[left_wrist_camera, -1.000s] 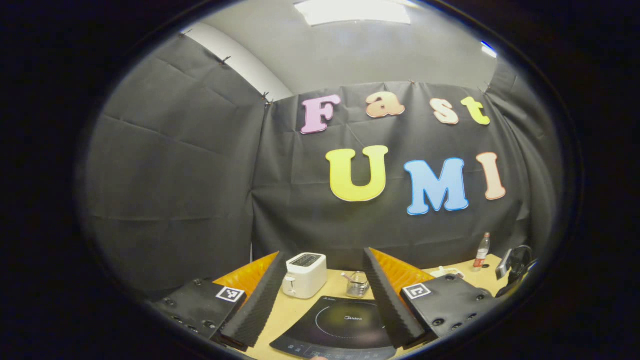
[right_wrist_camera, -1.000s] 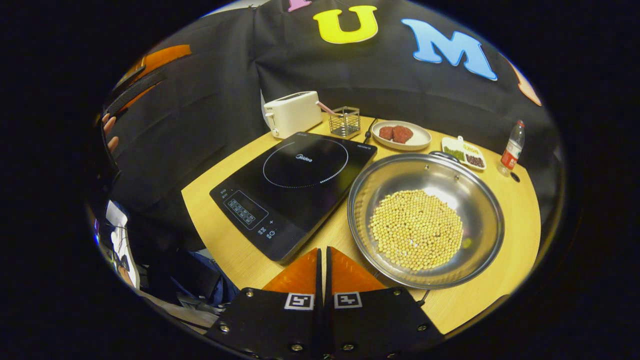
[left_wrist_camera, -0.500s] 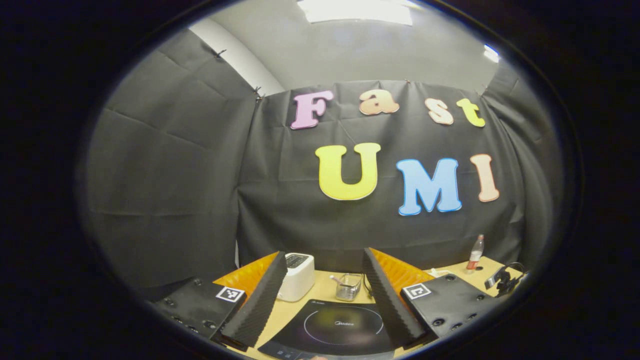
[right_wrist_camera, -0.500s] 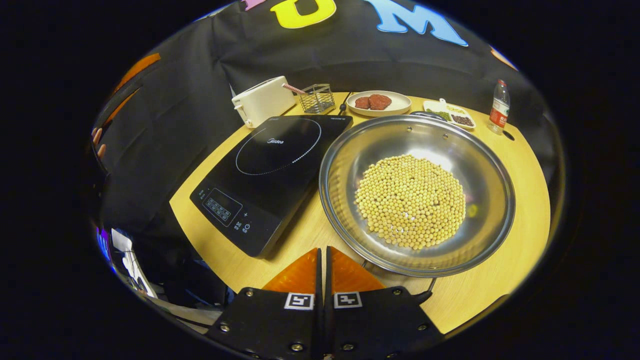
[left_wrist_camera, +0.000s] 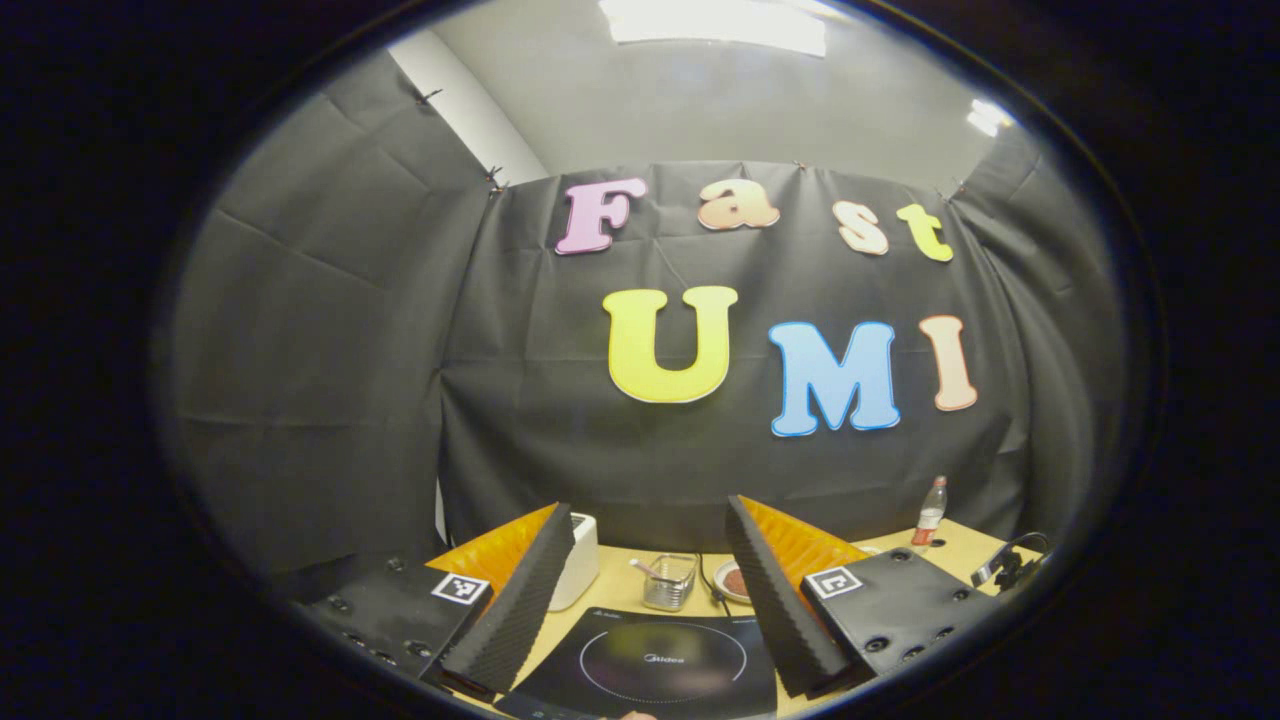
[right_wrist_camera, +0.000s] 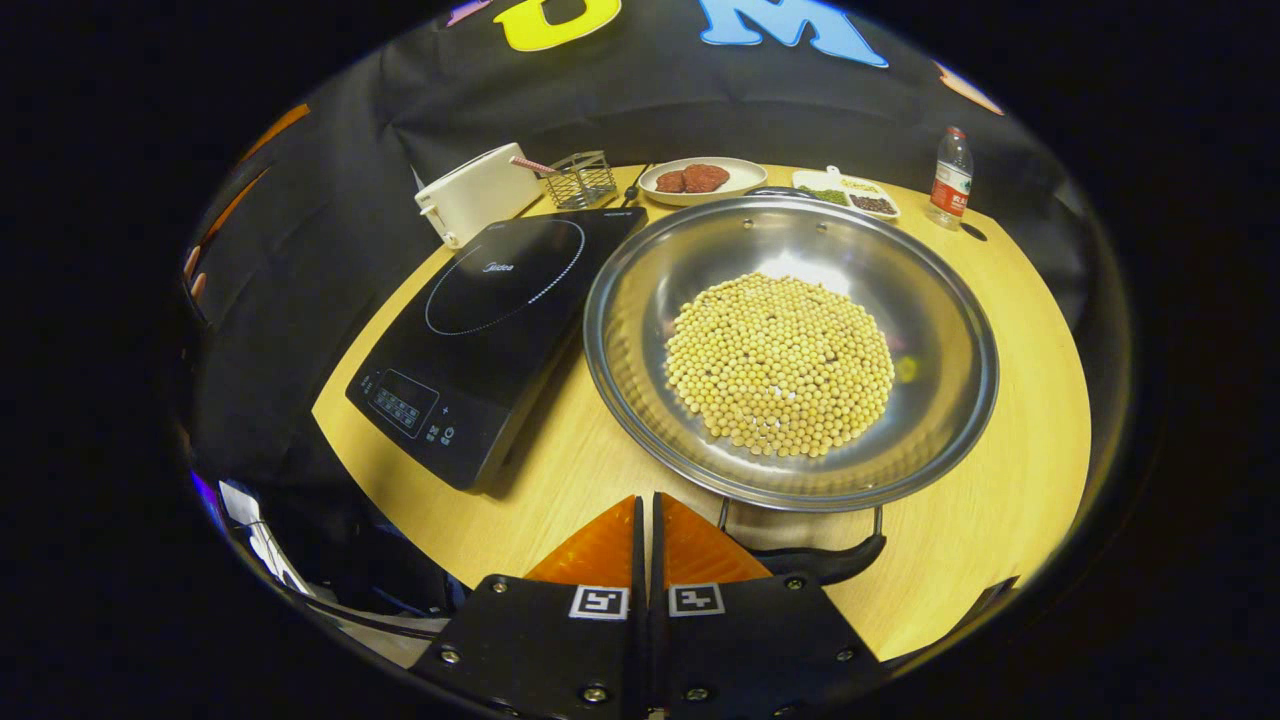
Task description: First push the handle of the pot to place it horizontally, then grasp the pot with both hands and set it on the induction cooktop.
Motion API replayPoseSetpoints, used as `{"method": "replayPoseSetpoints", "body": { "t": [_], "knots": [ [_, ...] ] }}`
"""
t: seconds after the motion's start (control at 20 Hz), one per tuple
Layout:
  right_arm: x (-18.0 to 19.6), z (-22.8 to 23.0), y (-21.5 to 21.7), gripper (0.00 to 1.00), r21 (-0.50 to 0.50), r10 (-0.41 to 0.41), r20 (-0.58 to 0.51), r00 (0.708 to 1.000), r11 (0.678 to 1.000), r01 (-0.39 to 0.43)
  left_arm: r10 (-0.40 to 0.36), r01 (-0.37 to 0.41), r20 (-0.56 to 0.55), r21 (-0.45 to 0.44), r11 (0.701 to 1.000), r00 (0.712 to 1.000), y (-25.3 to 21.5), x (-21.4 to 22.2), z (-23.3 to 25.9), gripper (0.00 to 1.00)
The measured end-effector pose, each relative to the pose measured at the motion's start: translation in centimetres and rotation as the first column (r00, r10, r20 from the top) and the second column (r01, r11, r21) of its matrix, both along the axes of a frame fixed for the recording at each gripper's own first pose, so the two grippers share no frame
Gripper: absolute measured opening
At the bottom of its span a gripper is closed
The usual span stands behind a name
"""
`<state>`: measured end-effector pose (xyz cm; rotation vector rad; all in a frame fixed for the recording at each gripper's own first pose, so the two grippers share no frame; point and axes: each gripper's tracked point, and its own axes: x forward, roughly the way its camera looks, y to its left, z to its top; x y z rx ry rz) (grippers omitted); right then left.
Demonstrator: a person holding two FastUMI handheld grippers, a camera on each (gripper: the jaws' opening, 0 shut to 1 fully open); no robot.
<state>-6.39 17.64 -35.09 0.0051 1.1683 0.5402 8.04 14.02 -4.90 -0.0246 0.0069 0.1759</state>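
So the pot (right_wrist_camera: 790,350) is sitting on the round wooden table (right_wrist_camera: 1010,500), full of yellow beans (right_wrist_camera: 780,365), just to the right of the induction cooktop (right_wrist_camera: 490,330), rim pretty much touching its edge. Its black near handle (right_wrist_camera: 815,562) pokes out at about 6 o'clock from the pot, right next to the right gripper (right_wrist_camera: 646,520). That gripper's orange fingers are pressed flat together with nothing between them, hovering at the table's near edge, slightly left of the handle.

Stuff crowding the far side, from the right gripper view: a white toaster (right_wrist_camera: 470,195) at around 11 o'clock, a little wire basket (right_wrist_camera: 582,180) beside it, a plate of red meat (right_wrist_camera: 700,180) at 12, a small divided dish (right_wrist_camera: 845,195) tucked just behind the pot's rim, and a plastic bottle (right_wrist_camera: 950,178) at roughly 1 o'clock.

The left gripper (left_wrist_camera: 650,590) is held up high, pointed mostly at the booth wall, fingers spread wide apart and empty. Between them, in the left gripper view, you can see the cooktop (left_wrist_camera: 650,665), the basket (left_wrist_camera: 668,580) and part of the toaster (left_wrist_camera: 580,560).
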Motion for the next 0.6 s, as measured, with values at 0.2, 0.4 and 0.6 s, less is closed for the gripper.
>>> {"method": "replayPoseSetpoints", "body": {
  "t": [0.2,0.4,0.6],
  "knots": [
    [0.2,0.0,-1.4,0.01,-0.004,-0.030,-0.008,1.000,1.000,0.030,-0.027,0.027,-0.009,-0.009,1.000,1.000,-1.8,0.9,-0.4,0.99],
    [0.5,-0.1,-3.2,0.01,0.000,-0.031,-0.018,0.999,1.000,0.031,-0.043,0.043,0.000,0.004,0.999,0.999,-4.4,1.8,0.2,0.94],
    [1.6,-0.1,-5.7,0.01,-0.002,-0.052,-0.018,0.998,0.999,0.052,-0.049,0.049,-0.004,0.008,0.999,0.999,-6.9,2.7,0.1,1.00]
  ]
}}
